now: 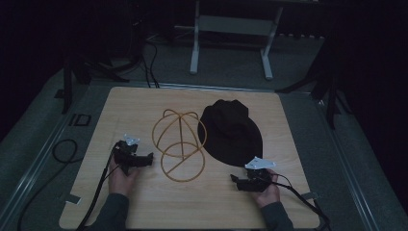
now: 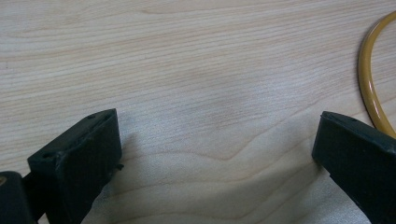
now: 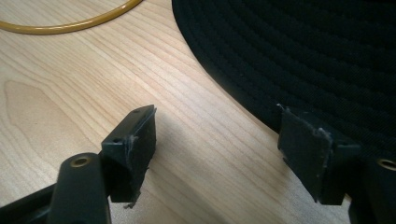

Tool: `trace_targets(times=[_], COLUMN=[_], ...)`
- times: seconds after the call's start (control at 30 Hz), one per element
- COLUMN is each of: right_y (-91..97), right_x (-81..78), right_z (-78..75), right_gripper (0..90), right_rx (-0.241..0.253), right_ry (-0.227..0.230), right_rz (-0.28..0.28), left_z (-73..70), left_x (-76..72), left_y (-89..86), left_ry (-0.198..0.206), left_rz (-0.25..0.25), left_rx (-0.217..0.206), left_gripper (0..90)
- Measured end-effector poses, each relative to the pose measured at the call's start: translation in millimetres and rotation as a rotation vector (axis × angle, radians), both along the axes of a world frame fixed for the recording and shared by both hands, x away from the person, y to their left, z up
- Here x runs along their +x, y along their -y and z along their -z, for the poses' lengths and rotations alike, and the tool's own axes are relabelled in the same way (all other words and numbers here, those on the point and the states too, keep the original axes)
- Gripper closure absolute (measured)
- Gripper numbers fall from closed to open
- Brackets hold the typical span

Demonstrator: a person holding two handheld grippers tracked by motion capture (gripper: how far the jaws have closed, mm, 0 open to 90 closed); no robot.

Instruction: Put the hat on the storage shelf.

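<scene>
A black cap (image 1: 232,130) lies on the wooden table (image 1: 144,207), its brim toward me. Left of it stands a yellow wire hat stand (image 1: 179,144) with a round base ring. My right gripper (image 1: 234,180) is open just below the brim's front edge; in the right gripper view its jaws straddle bare wood, with the stitched brim (image 3: 299,51) touching or just over the right jaw. My left gripper (image 1: 150,158) is open, close to the stand's left side. In the left gripper view the yellow ring (image 2: 370,79) curves past the right jaw.
Black cables (image 1: 65,151) trail off the table's left side, and another runs from the right gripper. White metal frame legs (image 1: 231,43) stand on the floor behind the table. The floor around the table is dark grey.
</scene>
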State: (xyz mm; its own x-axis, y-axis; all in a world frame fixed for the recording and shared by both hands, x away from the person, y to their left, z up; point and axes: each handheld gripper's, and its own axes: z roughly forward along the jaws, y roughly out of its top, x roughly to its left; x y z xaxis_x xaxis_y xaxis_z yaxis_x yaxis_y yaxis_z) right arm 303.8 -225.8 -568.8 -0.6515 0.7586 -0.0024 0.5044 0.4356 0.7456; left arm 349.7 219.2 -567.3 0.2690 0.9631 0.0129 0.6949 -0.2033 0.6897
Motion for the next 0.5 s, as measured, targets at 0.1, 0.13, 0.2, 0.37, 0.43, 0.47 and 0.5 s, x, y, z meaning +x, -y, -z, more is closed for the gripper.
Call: trace_targets(times=[0.1, 0.13, 0.2, 0.37, 0.43, 0.47, 0.5], right_y=[-0.6, -0.6, -1.4, -0.5, 0.0, 0.3, 0.6], right_x=[0.2, 0.2, 0.1, 2.1, 3.1, 3.6, 4.2], right_z=[0.3, 0.3, 0.5, 0.4, 0.5, 0.5, 0.5], right_gripper=[20.0, 20.0, 16.9, 16.6, 16.7, 17.0, 17.8], right_rx=[-0.005, -0.005, -0.009, -0.009, -0.010, -0.010, -0.010], right_ry=[-0.008, -0.008, -0.015, -0.016, -0.015, -0.015, -0.014], right_rz=[0.010, 0.010, 0.000, -0.024, -0.037, -0.043, -0.052], left_z=[0.0, 0.0, 0.0, 0.0, 0.0, 0.0, 0.0], left_x=[0.0, 0.0, 0.0, 0.0, 0.0, 0.0, 0.0], left_y=[0.0, 0.0, 0.0, 0.0, 0.0, 0.0, 0.0], left_ry=[0.000, 0.000, 0.000, 0.000, 0.000, 0.000, 0.000], left_rz=[0.000, 0.000, 0.000, 0.000, 0.000, 0.000, 0.000], left_rx=[0.000, 0.000, 0.000, 0.000, 0.000, 0.000, 0.000], left_gripper=[1.5, 1.5, 1.5, 1.5, 1.5, 1.5, 1.5])
